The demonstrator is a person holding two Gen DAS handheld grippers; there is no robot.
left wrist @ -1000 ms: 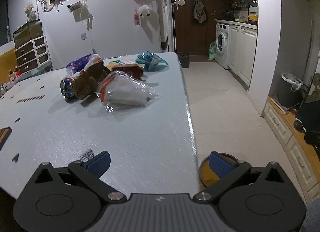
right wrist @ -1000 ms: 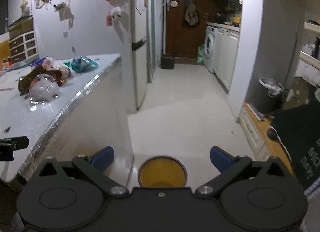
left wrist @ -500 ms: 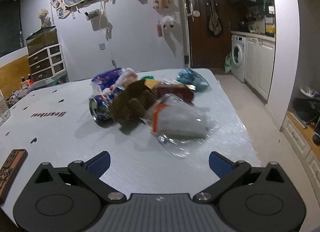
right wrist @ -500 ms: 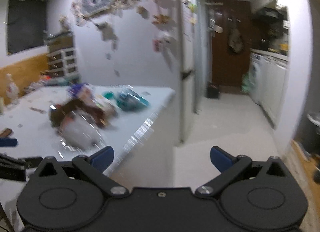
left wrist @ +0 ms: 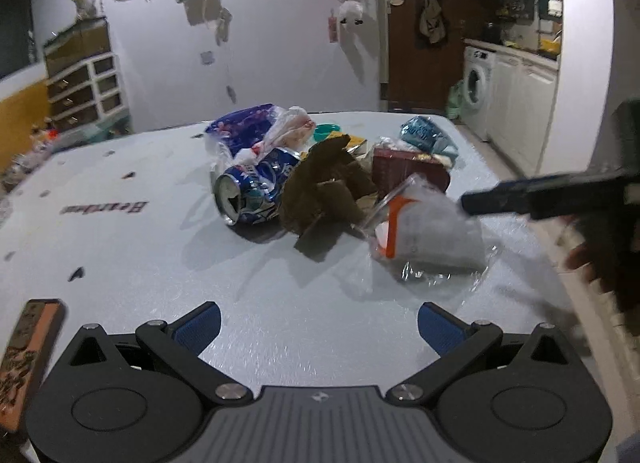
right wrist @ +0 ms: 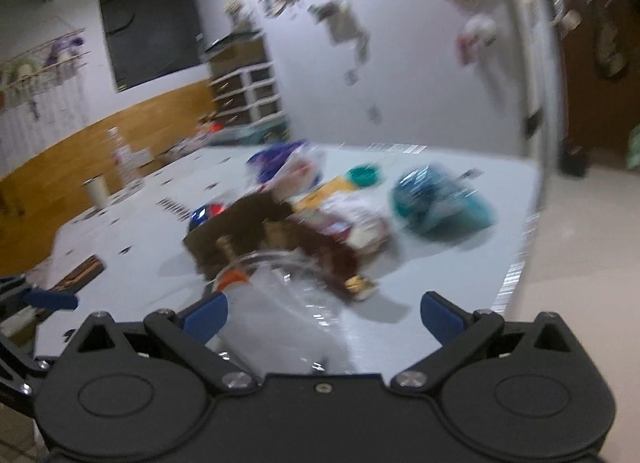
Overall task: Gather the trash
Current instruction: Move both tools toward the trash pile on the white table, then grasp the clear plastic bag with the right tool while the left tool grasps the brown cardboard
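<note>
A pile of trash lies on the pale table: a crushed blue can, brown torn cardboard, a clear plastic bag with an orange strip, a dark red packet, a teal wrapper and a blue-purple bag. My left gripper is open and empty, short of the pile. My right gripper is open right over the clear plastic bag, blurred; one of its fingers reaches in from the right in the left wrist view.
A brown patterned block lies at the table's near left edge. The table's right edge drops to a tiled floor. A white cup stands at the far left. A washing machine and cabinets stand at the back right.
Both grippers swung left toward the table. The left one came closer to the pile. The right one moved from over the floor to over the clear bag.
</note>
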